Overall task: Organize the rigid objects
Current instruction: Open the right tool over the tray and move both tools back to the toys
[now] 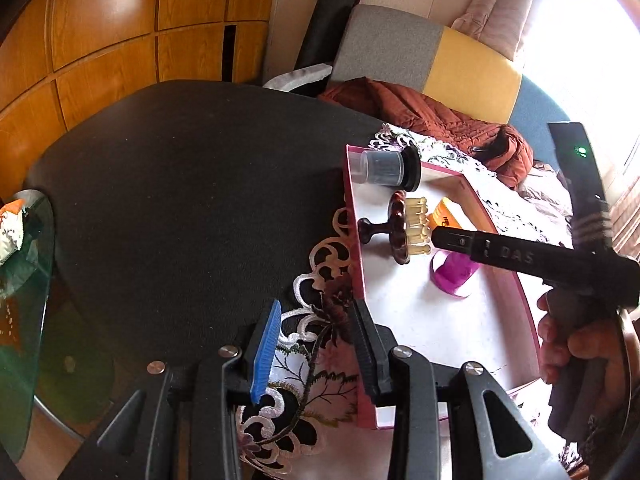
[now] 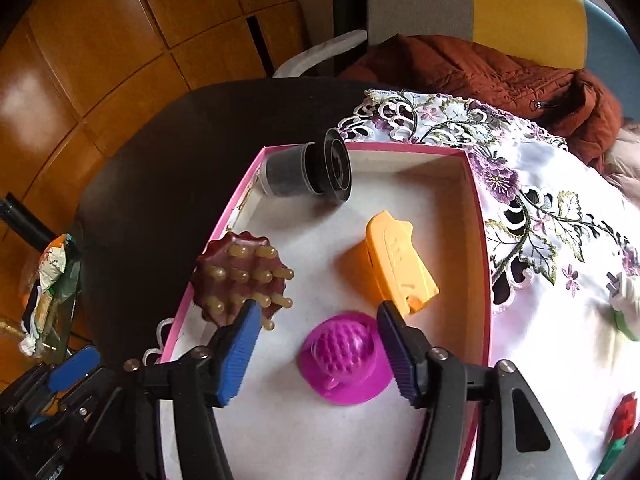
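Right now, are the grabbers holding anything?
No. The right gripper is open above the purple brush in the box, not touching it. The left gripper has only cloth beneath it.

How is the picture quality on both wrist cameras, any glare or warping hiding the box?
Left wrist view: window glare blows out the upper right corner; pink box stays readable. Right wrist view: evenly lit, sharp; fisheye bends the pink box rim, nothing hidden.

Bright daylight pours in from a window (image 1: 592, 40) at the upper right of the left wrist view and washes it out white; wood panels (image 1: 100, 12) shine with glare; the dark tabletop (image 1: 192, 184) stays dim; straight edges bend near the borders; both pictures look sharp.
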A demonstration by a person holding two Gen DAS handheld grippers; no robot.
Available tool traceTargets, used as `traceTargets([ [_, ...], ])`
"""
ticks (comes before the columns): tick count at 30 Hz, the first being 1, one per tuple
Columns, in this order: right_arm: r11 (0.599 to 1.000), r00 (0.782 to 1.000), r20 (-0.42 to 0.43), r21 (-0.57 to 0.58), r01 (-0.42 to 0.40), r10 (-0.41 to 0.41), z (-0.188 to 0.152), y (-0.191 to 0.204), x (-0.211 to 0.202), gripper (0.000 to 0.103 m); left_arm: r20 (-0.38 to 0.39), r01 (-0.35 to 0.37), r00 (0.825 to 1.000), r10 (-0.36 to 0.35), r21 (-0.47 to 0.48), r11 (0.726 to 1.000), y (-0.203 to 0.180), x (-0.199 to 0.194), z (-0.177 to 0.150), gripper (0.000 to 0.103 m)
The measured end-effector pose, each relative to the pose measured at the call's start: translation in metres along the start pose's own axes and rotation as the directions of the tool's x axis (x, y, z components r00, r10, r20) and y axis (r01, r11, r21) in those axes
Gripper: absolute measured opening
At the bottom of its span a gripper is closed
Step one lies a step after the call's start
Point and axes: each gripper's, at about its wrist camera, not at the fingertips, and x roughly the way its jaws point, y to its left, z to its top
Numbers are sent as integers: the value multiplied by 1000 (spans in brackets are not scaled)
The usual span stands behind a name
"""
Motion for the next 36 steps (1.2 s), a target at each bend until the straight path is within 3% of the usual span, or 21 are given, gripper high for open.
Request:
traceTargets([
  [17,999,987,160,42,-22,15,-26,-8,-65,87,24,-3,1000,2,67,998,-20,-14,-2,35],
  [21,998,981,196,69,-14,0,-29,-20,-80,87,25,-1,1000,-2,94,996,-30,-17,-4,35],
  [29,989,971,233,146,27,-61,-34,-59,-103,88,19,11,1000,-14,141,990,-47,-21,-7,35],
  [36,964,954,242,236,119,-177,-41,-113,-126,90,2,40,999,-41,195,980,-66,-20,-9,35],
])
